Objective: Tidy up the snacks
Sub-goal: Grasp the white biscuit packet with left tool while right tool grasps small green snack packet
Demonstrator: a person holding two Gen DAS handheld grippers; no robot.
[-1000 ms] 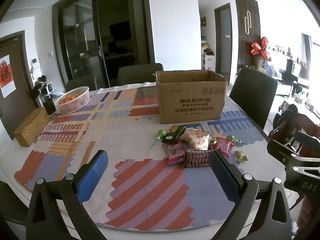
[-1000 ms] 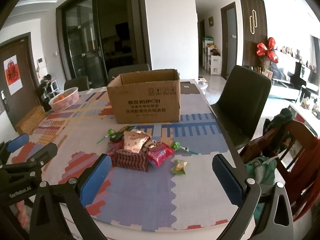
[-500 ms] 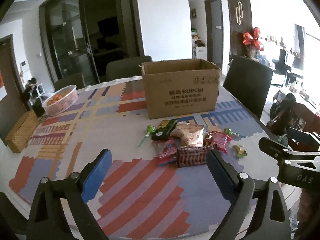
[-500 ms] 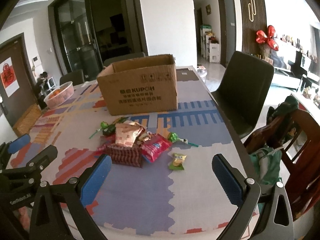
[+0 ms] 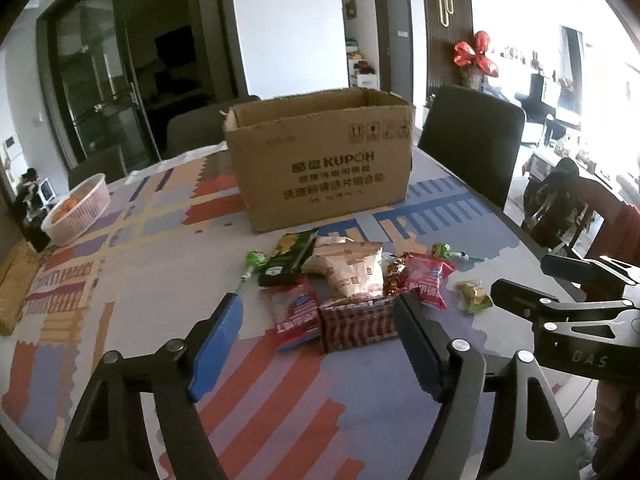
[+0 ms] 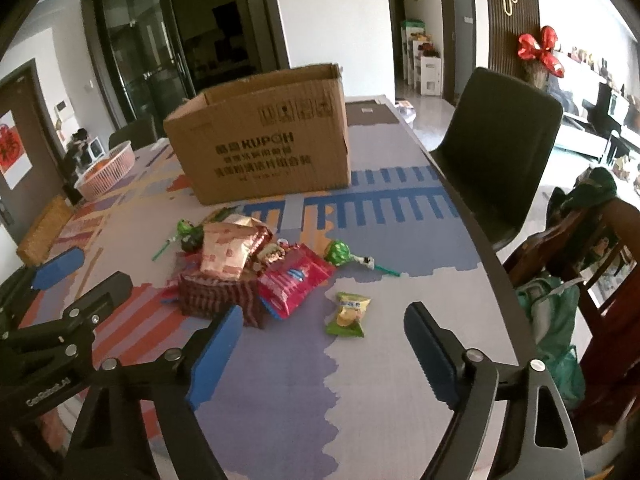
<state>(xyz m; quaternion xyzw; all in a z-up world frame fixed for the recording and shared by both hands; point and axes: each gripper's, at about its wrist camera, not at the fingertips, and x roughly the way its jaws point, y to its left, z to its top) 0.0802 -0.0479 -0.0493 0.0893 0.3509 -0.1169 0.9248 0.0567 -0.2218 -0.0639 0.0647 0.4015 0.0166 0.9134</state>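
Note:
A pile of snack packets lies on the patterned table in front of an open cardboard box. It includes a dark red checked pack, a beige pack, red packs, a dark green pack and green lollipops. My left gripper is open and empty, just short of the checked pack. My right gripper is open and empty, with a small green-yellow packet lying just beyond its fingers. The pile and box sit to its left.
A pink basket of oranges and a woven box stand at the table's left. Dark chairs stand on the right side and behind the box. A wooden chair with bags is beyond the table's right edge.
Both grippers have moved forward toward the snack pile, which now looks larger and closer. Both stay open.

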